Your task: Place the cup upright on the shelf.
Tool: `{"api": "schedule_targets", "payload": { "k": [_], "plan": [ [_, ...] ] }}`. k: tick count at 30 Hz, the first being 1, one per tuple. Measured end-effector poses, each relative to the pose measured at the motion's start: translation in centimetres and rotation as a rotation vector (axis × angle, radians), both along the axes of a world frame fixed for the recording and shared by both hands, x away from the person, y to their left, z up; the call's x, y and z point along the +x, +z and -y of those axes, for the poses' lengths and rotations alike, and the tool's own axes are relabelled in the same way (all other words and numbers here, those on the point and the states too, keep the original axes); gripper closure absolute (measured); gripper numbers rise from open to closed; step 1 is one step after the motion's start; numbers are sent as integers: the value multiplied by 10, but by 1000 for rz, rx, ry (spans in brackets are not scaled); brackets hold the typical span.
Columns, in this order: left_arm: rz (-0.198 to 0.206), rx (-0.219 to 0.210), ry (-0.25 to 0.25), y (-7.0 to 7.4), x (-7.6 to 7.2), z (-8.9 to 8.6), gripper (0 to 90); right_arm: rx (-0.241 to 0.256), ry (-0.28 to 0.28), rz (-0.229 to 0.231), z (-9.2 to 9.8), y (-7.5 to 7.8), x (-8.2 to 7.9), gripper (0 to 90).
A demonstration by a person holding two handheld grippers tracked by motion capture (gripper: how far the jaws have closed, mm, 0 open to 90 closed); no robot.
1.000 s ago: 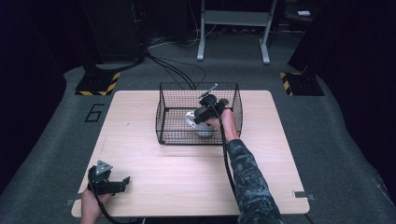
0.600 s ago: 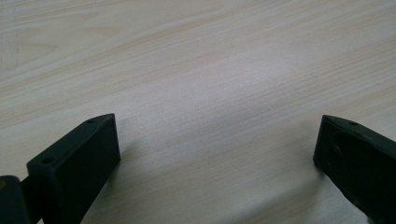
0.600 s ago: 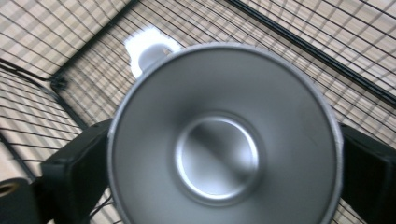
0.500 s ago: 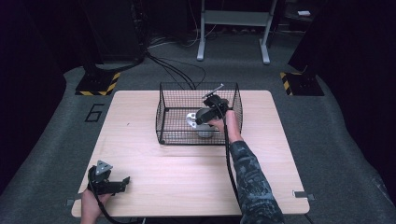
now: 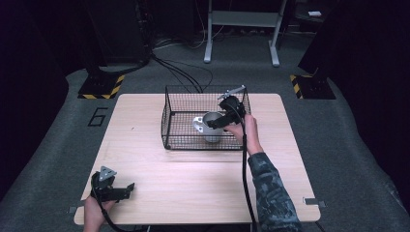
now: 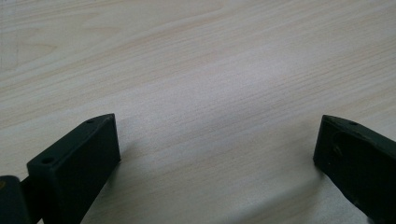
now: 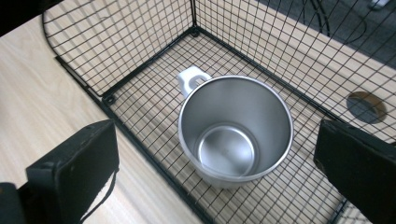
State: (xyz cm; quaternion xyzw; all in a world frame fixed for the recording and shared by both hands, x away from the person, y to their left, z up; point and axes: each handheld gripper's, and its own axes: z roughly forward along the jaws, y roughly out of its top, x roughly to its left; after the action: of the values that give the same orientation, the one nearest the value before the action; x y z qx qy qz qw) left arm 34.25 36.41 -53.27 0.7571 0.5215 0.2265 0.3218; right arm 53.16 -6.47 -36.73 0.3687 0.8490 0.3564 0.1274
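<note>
Inside the wire basket (image 7: 154, 56) stands an empty, seemingly steel mug (image 7: 236, 128).

The left gripper (image 5: 112, 189) is a black block with two thick, blunt, matte jaws, each with a small screw hole near its tip, as the left gripper view shows. A grey three-cornered plate (image 5: 107, 173) sits on top of it, and a black cable (image 5: 109, 220) trails from it toward the near edge. The right gripper (image 5: 223, 118) is likewise black, topped by a grey plate (image 5: 232, 92), with a long black cable (image 5: 244, 169) running along the forearm. The right sleeve (image 5: 270, 191) is a dark green-grey camouflage pattern.
</note>
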Motion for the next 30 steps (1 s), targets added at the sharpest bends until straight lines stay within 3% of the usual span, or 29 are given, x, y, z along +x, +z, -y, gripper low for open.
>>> {"api": "schedule_targets", "payload": {
  "k": [4,9,17,25,26,27,28,29,30],
  "plan": [
    [0,1,-1,0,0,0,4,-1,6,24,5,4,-14,0],
    [0,0,0,0,0,0,4,11,8,58,17,5,-42,0],
    [0,0,0,0,0,0,4,10,-9,85,39,-8,-81,0],
    [0,-1,1,0,0,0,4,10,-64,89,69,-36,-113,0],
    [0,-1,1,0,0,0,4,6,-81,82,78,-48,-121,0],
    [0,-1,1,0,0,0,4,6,-81,82,78,-48,-121,0],
    [0,-1,1,0,0,0,4,-6,-99,73,88,-62,-127,0],
    [0,-1,1,0,0,0,4,-6,-99,73,88,-62,-127,0],
    [0,1,0,0,0,0,4,-12,-129,49,98,-78,-133,0]
  ]
}}
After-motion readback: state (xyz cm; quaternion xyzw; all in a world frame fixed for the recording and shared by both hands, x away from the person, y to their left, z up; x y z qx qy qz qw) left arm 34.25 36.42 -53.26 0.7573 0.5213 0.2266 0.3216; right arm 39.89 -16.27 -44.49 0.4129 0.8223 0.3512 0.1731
